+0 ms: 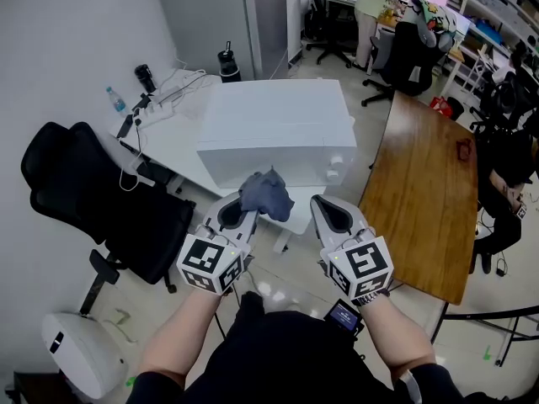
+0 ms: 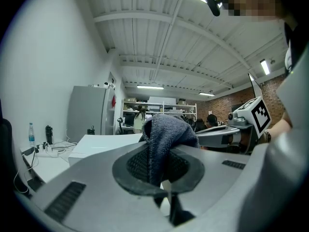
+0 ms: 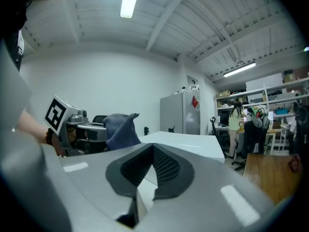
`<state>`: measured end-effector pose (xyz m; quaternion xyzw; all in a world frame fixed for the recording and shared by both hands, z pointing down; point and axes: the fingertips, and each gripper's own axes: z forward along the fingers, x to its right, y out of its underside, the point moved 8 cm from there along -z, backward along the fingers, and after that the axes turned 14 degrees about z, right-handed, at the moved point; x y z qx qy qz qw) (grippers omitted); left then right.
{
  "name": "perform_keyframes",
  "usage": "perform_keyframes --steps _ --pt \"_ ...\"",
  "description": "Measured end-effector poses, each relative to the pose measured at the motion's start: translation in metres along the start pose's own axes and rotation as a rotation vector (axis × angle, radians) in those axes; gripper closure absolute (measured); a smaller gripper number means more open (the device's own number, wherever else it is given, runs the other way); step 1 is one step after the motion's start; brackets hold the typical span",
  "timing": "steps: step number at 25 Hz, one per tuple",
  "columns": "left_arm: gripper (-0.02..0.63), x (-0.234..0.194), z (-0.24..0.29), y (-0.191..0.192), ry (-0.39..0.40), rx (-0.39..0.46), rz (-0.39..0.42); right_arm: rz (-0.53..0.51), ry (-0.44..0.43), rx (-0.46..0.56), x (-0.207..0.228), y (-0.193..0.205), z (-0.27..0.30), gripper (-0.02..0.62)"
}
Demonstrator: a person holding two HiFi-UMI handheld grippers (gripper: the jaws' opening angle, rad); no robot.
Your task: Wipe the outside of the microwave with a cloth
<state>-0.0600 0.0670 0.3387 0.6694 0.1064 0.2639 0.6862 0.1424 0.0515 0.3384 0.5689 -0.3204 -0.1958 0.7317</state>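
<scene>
The white microwave (image 1: 278, 129) stands on a white table (image 1: 173, 146), its front facing me. My left gripper (image 1: 242, 215) is shut on a grey-blue cloth (image 1: 268, 194), which bunches up above the jaws just short of the microwave's front lower edge. In the left gripper view the cloth (image 2: 164, 134) is pinched between the dark pads (image 2: 140, 166), with the microwave (image 2: 104, 141) behind it. My right gripper (image 1: 331, 213) is level beside the left one, shut with nothing in it; its pads (image 3: 169, 168) meet. The microwave (image 3: 188, 141) lies ahead of it, and the cloth (image 3: 119, 129) shows to its left.
A black office chair (image 1: 93, 192) stands at the left, a long wooden table (image 1: 425, 200) at the right. Cables, a power strip and a water bottle (image 1: 116, 99) lie on the white table. A person (image 1: 370, 7) stands at desks far back. A white round stool (image 1: 80, 352) is near my left.
</scene>
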Motion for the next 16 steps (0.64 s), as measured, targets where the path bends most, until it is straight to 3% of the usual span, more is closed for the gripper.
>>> perform_keyframes --steps 16 --pt "0.578 0.011 -0.011 0.005 0.031 -0.01 0.003 -0.008 0.014 -0.001 -0.014 0.008 -0.008 0.595"
